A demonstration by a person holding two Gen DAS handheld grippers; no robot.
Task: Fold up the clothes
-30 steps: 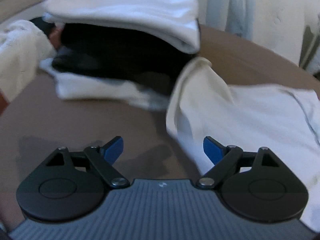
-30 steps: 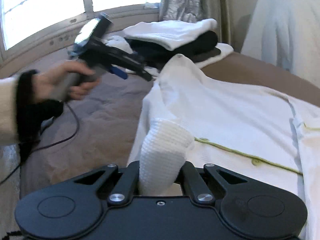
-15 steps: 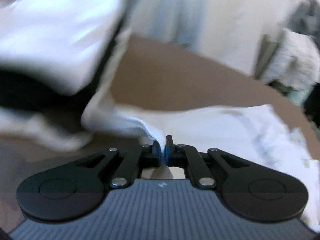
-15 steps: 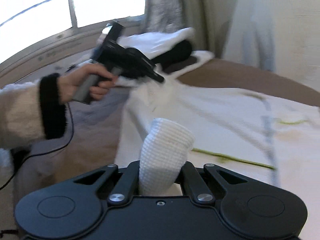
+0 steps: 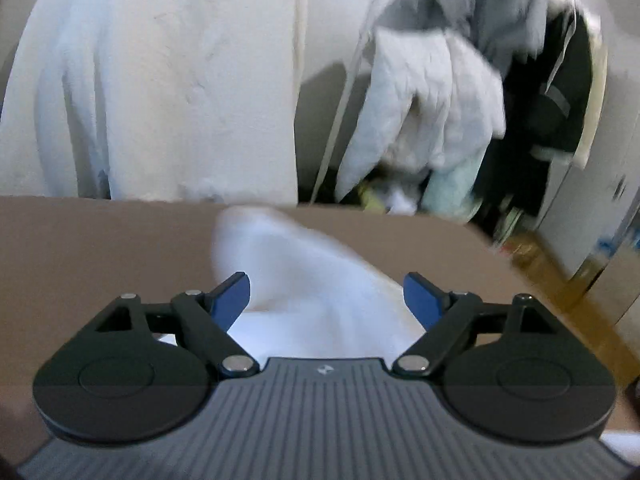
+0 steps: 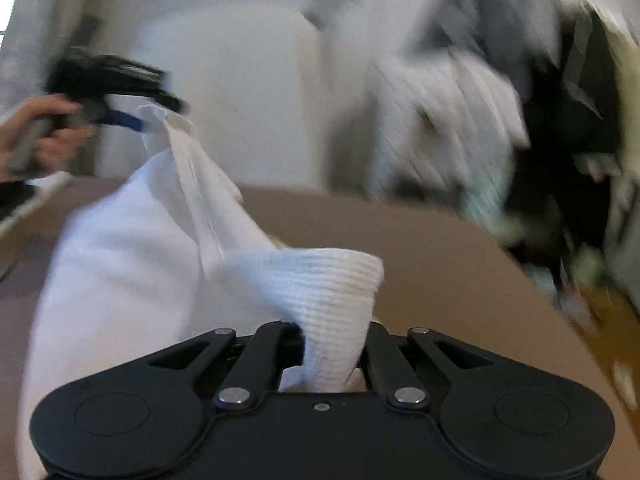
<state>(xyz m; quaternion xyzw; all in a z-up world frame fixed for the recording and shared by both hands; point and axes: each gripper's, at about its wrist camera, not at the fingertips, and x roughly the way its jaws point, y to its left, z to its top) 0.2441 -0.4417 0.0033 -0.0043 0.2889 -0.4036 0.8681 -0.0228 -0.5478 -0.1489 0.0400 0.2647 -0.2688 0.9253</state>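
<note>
The right gripper point(image 6: 332, 344) clenches the ribbed cuff point(image 6: 332, 300) of a white garment point(image 6: 120, 256) at lower center, over the brown bed point(image 6: 440, 264). The left gripper point(image 5: 326, 298) has its 2 blue fingers point(image 5: 230, 298) spread wide, released, with the garment's fabric between them.

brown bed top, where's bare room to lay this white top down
Bare brown surface lies right of the white garment, up to the far edge. In the left wrist view, the left strip is bare too. Crowded: the hanging clothes pile behind.
</note>
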